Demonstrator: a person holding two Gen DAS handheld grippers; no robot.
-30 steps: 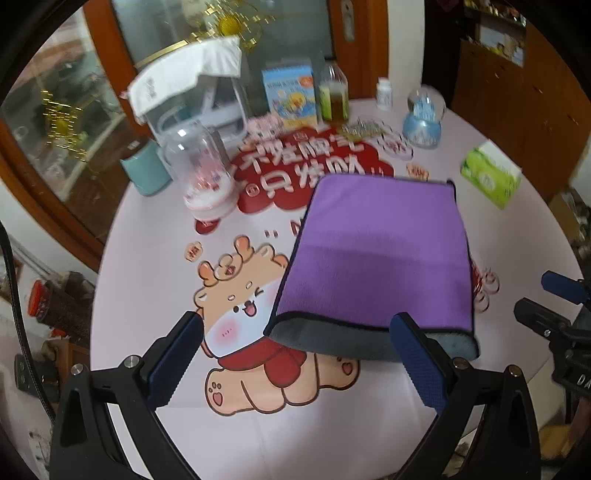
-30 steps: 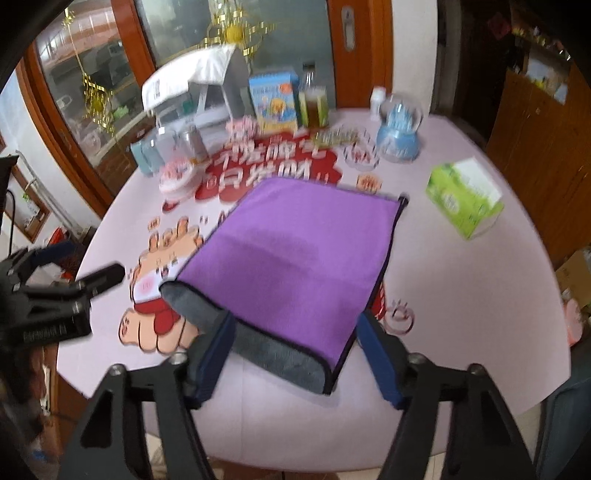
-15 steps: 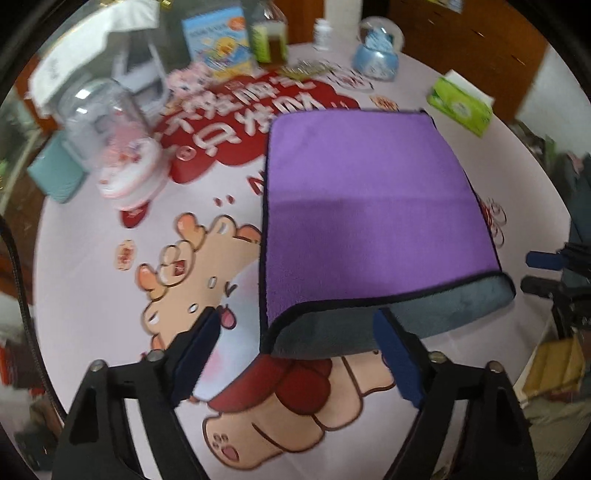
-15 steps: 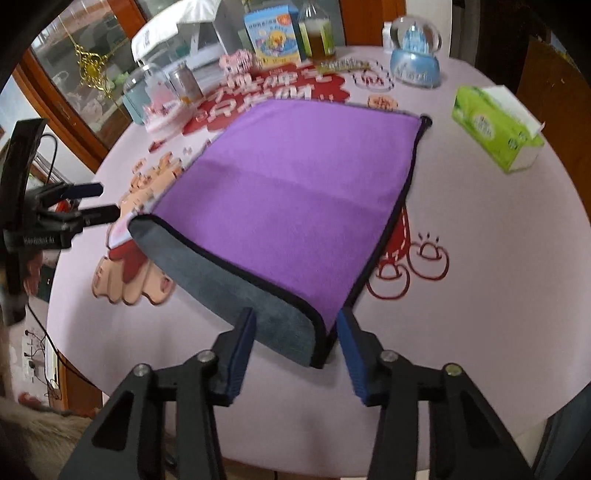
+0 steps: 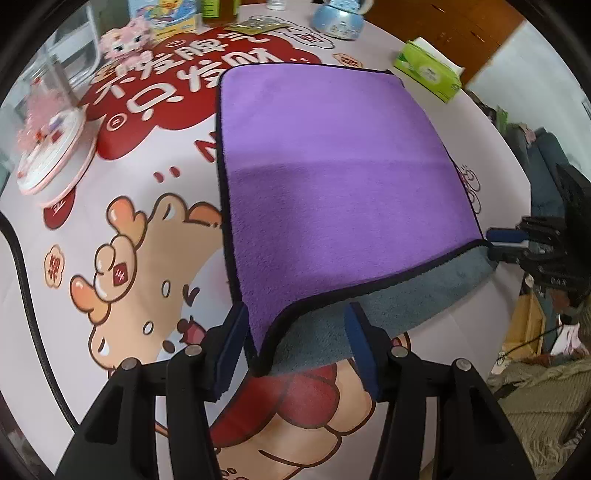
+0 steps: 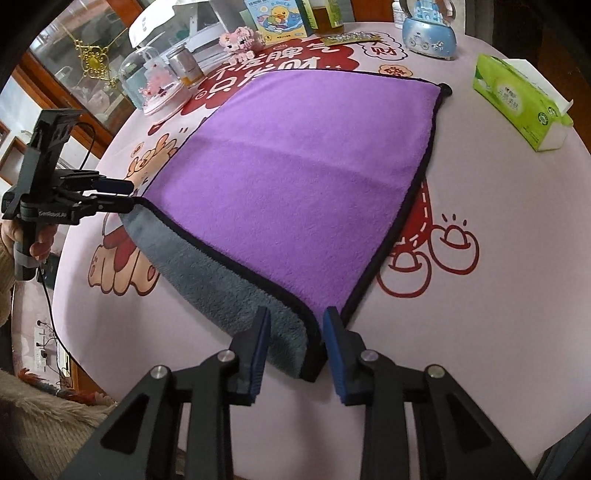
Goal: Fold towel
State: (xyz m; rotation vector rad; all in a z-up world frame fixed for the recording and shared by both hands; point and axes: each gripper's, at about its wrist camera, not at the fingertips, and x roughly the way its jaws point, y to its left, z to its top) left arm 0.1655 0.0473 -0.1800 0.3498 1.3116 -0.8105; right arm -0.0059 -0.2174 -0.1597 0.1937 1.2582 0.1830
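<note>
Purple towel [image 5: 332, 177] flat on worktop [image 6: 480, 302], near edge raised. L tool [image 5: 295, 339] + R tool [image 6: 295, 343] straddle 2 near corners, part-closed, not pinching yet. Step: grasp. Next: clamp, carry edge to far side.

A round worktop under a pale pink cartoon-printed cloth [image 6: 480, 332] filled the room's middle; behind it stood a wood-framed glass cabinet [image 6: 74, 55], with brown wooden panelling [image 5: 443, 26] and a white wall [image 5: 524, 66] beyond.
</note>
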